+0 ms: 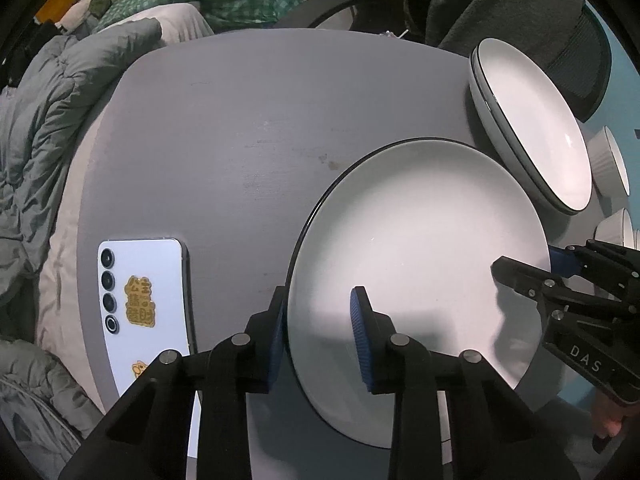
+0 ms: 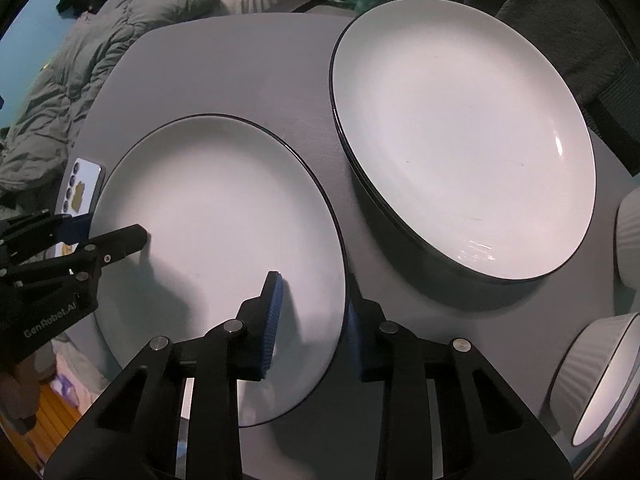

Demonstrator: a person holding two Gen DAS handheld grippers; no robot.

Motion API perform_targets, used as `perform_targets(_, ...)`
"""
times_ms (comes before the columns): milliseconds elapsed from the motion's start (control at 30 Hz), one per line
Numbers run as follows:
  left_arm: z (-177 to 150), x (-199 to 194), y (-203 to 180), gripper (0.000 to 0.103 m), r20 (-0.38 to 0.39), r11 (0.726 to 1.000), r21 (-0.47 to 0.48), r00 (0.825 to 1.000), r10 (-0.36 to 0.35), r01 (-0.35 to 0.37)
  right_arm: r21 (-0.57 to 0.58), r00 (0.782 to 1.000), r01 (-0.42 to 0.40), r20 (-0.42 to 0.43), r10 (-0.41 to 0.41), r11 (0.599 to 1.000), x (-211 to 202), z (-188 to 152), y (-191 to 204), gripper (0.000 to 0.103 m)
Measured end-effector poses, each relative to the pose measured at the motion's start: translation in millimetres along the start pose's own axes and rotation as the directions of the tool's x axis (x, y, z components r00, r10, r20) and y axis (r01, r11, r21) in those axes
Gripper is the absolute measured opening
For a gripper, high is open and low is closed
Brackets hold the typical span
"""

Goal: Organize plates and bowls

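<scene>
Flat white round plate w/ thin dark rim (image 1: 420, 248) lies on grey table (image 1: 224, 128), centre-right of left-wrist frame. Left gripper (image 1: 320, 320) straddles its left rim, right gripper (image 2: 316, 312) its right rim; whether pads press the rim, cannot tell. Stacked deep white plates (image 2: 460, 128) sit upper right in right-wrist frame, white phone (image 1: 144, 304) lower left.

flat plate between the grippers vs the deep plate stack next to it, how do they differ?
The flat plate is shallow and single; the deep plate stack has high sloped walls, with at least two nested rims showing. The flat plate's rim sits between the fingers of both the left gripper and the right gripper, on opposite sides; nothing touches the stack. Both are white with a thin dark rim and lie on the grey table.
</scene>
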State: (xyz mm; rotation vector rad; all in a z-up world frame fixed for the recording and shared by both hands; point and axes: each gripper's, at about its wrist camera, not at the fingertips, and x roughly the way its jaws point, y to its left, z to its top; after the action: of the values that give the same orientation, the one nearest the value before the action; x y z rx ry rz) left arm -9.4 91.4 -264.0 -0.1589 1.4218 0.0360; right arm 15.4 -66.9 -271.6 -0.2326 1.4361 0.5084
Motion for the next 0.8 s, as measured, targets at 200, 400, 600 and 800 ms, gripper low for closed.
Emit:
perform_targets(200,-1,-1,-1,0.03,-0.011,0.999,-0.033,1.0,0.005,-0.005,0.02,1.0,-0.013,-0.012,0.013,1.0,2,2,-1,0.026)
perform_targets(400,-14,0,-16,0.03,-0.03,1.0,-0.019,0.999,-0.01,0.009,0.063,0.999,-0.033,-0.021,0.034,0.997,-1,-9,-13,0.023)
perform_targets(600,-30,1,-47,0.03,-0.038,1.0,0.013,0.999,-0.02,0.02,0.072,1.0,-0.005,-0.018,0.006,0.997,-12,-35,-32,0.023)
perform_targets(800,-31,4,-81,0.029,-0.058,0.998,0.048,0.997,-0.046,0.048,0.125,1.0,0.018,-0.022,-0.016,0.992,-21,-52,-59,0.023)
